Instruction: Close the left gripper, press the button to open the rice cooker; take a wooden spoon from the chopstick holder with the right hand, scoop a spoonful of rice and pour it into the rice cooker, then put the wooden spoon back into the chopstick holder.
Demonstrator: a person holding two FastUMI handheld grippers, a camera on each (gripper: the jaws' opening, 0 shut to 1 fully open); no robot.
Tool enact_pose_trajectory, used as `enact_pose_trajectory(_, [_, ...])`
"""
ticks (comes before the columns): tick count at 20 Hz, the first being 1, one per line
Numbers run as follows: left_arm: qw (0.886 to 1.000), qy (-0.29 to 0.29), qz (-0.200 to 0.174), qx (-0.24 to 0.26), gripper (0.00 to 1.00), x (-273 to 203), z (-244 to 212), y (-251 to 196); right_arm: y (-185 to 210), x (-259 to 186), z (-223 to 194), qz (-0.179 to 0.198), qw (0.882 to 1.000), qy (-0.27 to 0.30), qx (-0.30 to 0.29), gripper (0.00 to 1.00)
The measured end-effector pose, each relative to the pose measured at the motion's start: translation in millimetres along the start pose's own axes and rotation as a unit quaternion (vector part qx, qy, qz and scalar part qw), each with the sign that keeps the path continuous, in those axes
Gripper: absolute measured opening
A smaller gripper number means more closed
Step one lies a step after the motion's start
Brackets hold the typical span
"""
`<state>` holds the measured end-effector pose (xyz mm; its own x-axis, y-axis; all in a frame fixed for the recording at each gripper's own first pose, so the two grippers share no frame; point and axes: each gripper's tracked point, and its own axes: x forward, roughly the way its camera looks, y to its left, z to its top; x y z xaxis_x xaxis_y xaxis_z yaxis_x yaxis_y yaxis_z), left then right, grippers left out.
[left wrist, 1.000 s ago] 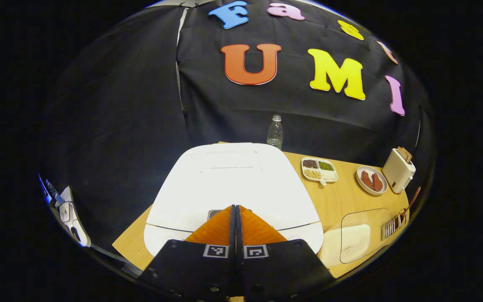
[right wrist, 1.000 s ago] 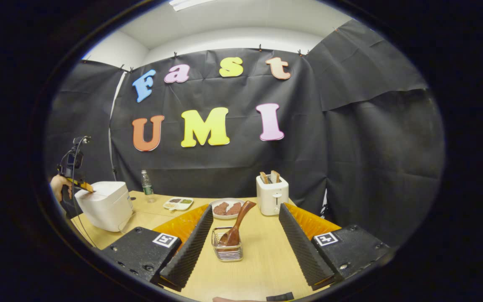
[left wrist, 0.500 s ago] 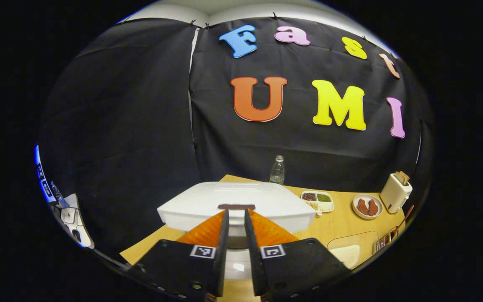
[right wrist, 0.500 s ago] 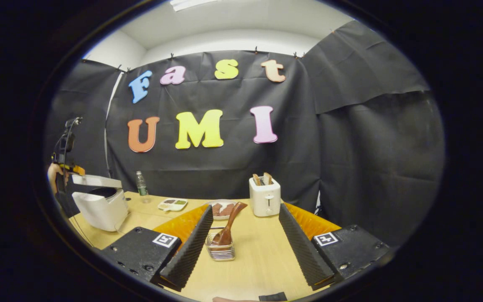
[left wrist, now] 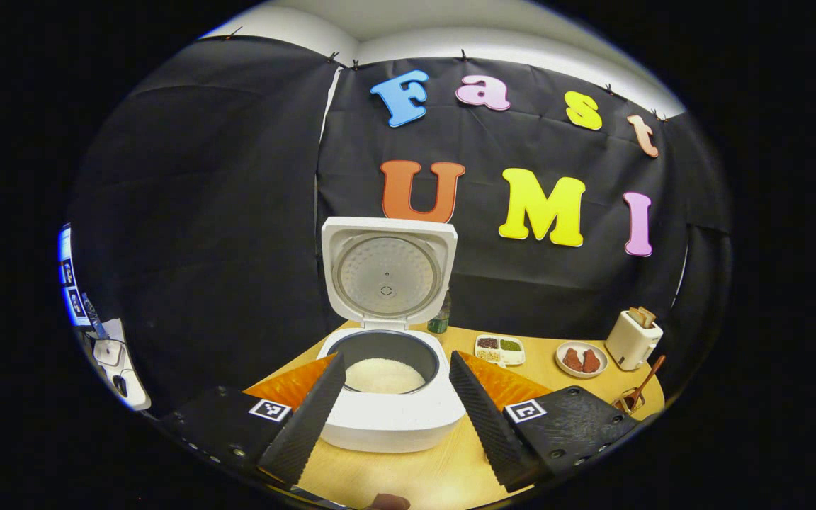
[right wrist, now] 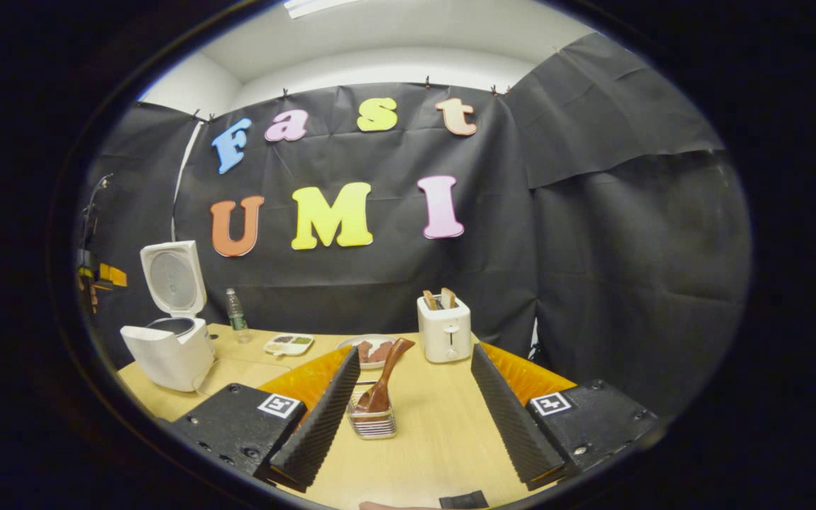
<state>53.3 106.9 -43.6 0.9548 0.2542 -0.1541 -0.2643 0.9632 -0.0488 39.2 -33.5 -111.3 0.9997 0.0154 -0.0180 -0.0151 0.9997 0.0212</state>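
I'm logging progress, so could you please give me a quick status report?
Left gripper open, facing rice cooker, lid up. Right gripper open, wooden spoon in chopstick holder ahead. Path clear.

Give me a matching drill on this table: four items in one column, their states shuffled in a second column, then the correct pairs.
Items
1. rice cooker
2. wooden spoon
3. toaster
4. right tongs

States
A. open, holding nothing
B. lid raised upright, white rice in the pot
C. standing tilted in the chopstick holder
D. two slices sticking out of the top

Pairs: 1-B, 2-C, 3-D, 4-A
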Motion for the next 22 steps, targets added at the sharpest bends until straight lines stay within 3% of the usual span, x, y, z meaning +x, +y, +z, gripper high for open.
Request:
enact_pose_trajectory(3, [1.000, -0.017, -0.019, 0.000, 0.94, -28, -10, -10, 0, 14, -9, 0.002, 1.000, 0.012, 0.011, 0.96])
enact_pose_trajectory(4, [0.999, -0.022, -0.028, 0.002, 0.94, -37, -13, -14, 2, 21, -13, 0.004, 1.000, 0.017, 0.015, 1.00])
enact_pose_trajectory(9, [0.996, -0.052, -0.064, 0.026, 0.94, -81, -32, -33, 12, 62, -35, 0.023, 0.998, 0.042, 0.050, 1.00])
enact_pose_trajectory(10, [0.995, -0.057, -0.076, 0.029, 0.94, -91, -36, -40, 16, 74, -41, 0.028, 0.997, 0.050, 0.055, 0.96])
enact_pose_trajectory(11, [0.994, -0.062, -0.089, 0.030, 0.94, -102, -43, -48, 18, 86, -49, 0.031, 0.996, 0.062, 0.058, 1.00])
enact_pose_trajectory(14, [0.990, -0.073, -0.116, 0.032, 0.94, -124, -56, -63, 18, 122, -66, 0.028, 0.994, 0.090, 0.061, 1.00])
enact_pose_trajectory(15, [0.989, -0.077, -0.120, 0.034, 0.94, -131, -60, -66, 20, 133, -73, 0.028, 0.993, 0.099, 0.064, 0.96])
enact_pose_trajectory(16, [0.989, -0.082, -0.121, 0.037, 0.94, -139, -63, -66, 22, 143, -78, 0.031, 0.992, 0.106, 0.067, 1.00])
enact_pose_trajectory(20, [0.986, -0.106, -0.120, 0.047, 0.94, -162, -64, -70, 31, 183, -106, 0.049, 0.986, 0.142, 0.077, 0.99])
enact_pose_trajectory(21, [0.986, -0.107, -0.122, 0.047, 0.94, -168, -66, -71, 32, 191, -113, 0.051, 0.984, 0.151, 0.085, 0.91])
enact_pose_trajectory(22, [0.985, -0.108, -0.127, 0.044, 0.94, -172, -68, -73, 32, 200, -117, 0.050, 0.981, 0.157, 0.098, 0.99])
